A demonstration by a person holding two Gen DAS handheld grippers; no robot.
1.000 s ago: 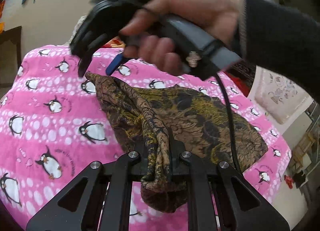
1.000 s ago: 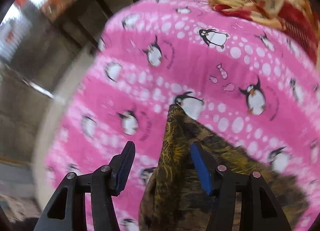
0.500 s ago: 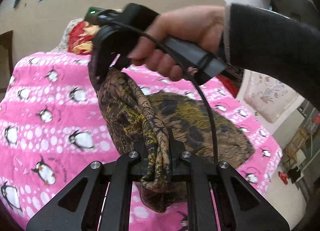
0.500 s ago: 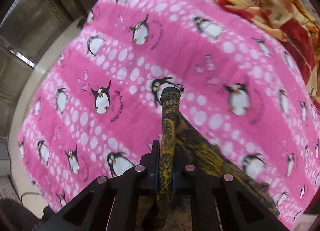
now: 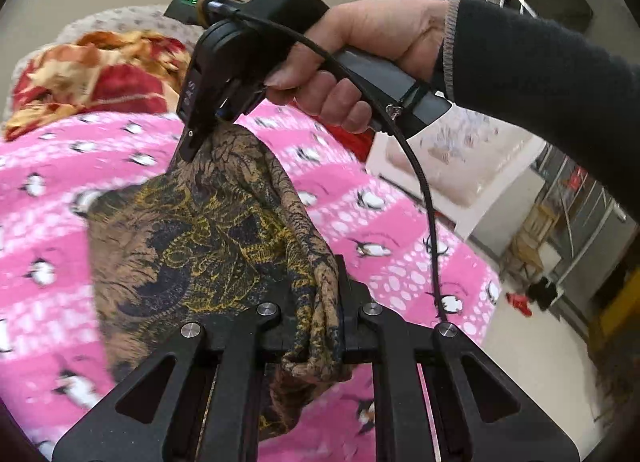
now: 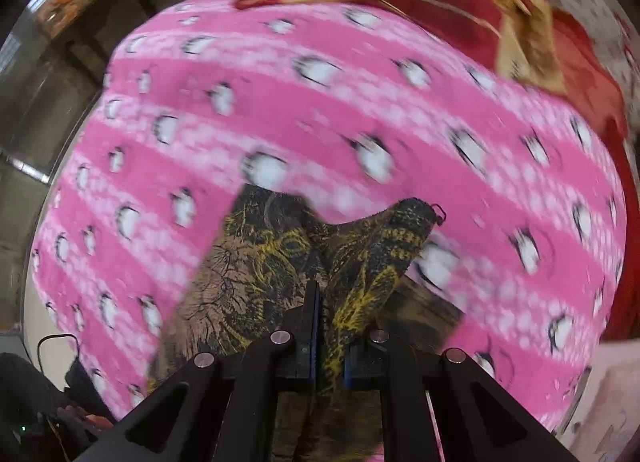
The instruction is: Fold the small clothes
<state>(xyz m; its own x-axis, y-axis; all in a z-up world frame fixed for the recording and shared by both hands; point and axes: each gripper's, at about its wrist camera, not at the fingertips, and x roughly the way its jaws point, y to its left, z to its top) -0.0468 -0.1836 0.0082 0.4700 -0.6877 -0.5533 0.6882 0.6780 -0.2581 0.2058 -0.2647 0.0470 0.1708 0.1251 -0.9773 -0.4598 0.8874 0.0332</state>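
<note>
A small brown cloth point(image 5: 208, 234) with a black and yellow pattern hangs stretched between my two grippers above a pink penguin blanket point(image 5: 56, 190). My left gripper point(image 5: 320, 302) is shut on one bunched edge of it. In the same view a hand holds my right gripper point(image 5: 196, 138) higher up, shut on the cloth's far corner. In the right wrist view the right gripper point(image 6: 320, 302) pinches the cloth point(image 6: 248, 262), whose two flaps spread out ahead over the blanket point(image 6: 280, 102). The cloth's lower part trails on the blanket.
A crumpled red and yellow fabric point(image 5: 92, 78) lies at the blanket's far end, also seen as the red fabric point(image 6: 460, 6). A dark cabinet point(image 6: 132, 2) stands beyond the blanket. The right gripper's cable point(image 5: 424, 202) hangs down. Floor and furniture point(image 5: 560, 230) lie off the blanket's right edge.
The right gripper closed on the cloth's corner. Both grippers then lifted the cloth and swept it across the blanket toward the red fabric; the view is blurred with motion.
</note>
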